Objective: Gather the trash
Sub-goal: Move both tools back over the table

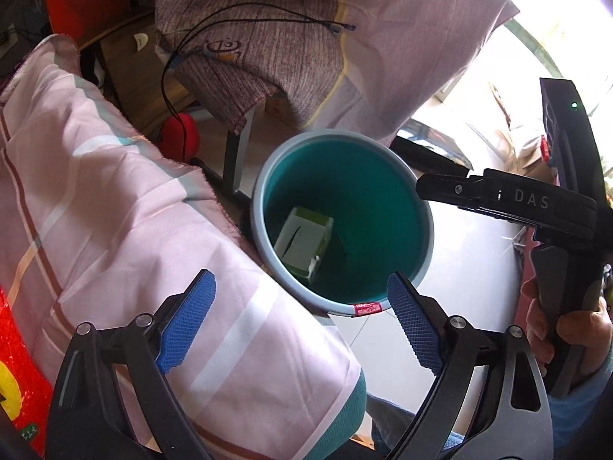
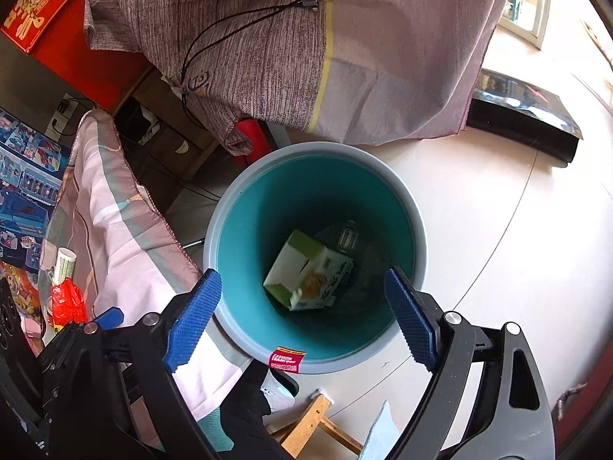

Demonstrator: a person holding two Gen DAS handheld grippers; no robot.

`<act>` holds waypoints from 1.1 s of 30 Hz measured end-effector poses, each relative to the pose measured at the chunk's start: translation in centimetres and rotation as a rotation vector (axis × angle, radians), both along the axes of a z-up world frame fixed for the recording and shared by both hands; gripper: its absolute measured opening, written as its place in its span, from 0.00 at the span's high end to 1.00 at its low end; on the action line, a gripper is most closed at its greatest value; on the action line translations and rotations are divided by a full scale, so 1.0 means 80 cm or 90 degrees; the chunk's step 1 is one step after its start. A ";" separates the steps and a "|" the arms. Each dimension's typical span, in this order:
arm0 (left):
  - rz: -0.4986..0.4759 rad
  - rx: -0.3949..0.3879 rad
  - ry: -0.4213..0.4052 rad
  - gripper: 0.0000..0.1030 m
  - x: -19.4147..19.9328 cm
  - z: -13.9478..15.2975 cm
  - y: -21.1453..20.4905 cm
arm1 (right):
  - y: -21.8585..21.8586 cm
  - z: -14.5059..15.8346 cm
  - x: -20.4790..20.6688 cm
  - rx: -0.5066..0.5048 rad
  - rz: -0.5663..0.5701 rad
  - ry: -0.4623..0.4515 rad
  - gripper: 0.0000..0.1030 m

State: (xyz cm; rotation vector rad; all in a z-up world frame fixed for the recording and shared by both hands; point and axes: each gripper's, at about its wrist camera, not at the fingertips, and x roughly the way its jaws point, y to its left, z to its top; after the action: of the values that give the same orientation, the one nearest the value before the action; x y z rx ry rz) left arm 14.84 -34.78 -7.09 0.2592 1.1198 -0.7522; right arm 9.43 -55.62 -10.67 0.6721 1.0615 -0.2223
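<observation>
A round teal trash bin with a grey rim (image 1: 264, 176) stands on the floor; it also shows in the right wrist view (image 2: 214, 222). A green and white carton (image 1: 302, 241) lies at its bottom, seen too in the right wrist view (image 2: 306, 272) next to a clear bottle (image 2: 346, 235). My left gripper (image 1: 302, 326) is open and empty above the bin's near rim. My right gripper (image 2: 302, 318) is open and empty above the bin; its body (image 1: 509, 201) shows at the right of the left wrist view.
A table under pink striped cloth (image 1: 115, 207) lies left of the bin, with a cup (image 2: 65, 264) and red wrapper (image 2: 67, 303) on it. Draped brown-grey fabric (image 2: 268, 46) with black cables hangs behind. A wooden stool (image 2: 306, 429) stands below the bin.
</observation>
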 end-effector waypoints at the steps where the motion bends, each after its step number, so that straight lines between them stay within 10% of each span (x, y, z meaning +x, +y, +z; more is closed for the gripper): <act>1: 0.004 -0.003 -0.002 0.11 -0.001 0.003 0.005 | 0.003 0.002 0.001 0.001 0.002 0.002 0.18; 18: 0.096 -0.049 -0.036 0.09 -0.031 0.050 0.144 | 0.117 0.071 0.002 -0.041 0.092 -0.022 0.16; 33: 0.271 -0.060 -0.067 0.06 -0.053 0.062 0.361 | 0.323 0.110 0.037 -0.070 0.285 -0.030 0.16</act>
State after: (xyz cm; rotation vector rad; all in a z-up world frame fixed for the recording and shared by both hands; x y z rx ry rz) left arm 10.56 -5.93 -2.12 -0.0223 0.9914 -0.4049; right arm 12.35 -29.76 -1.85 0.3266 1.1184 0.1228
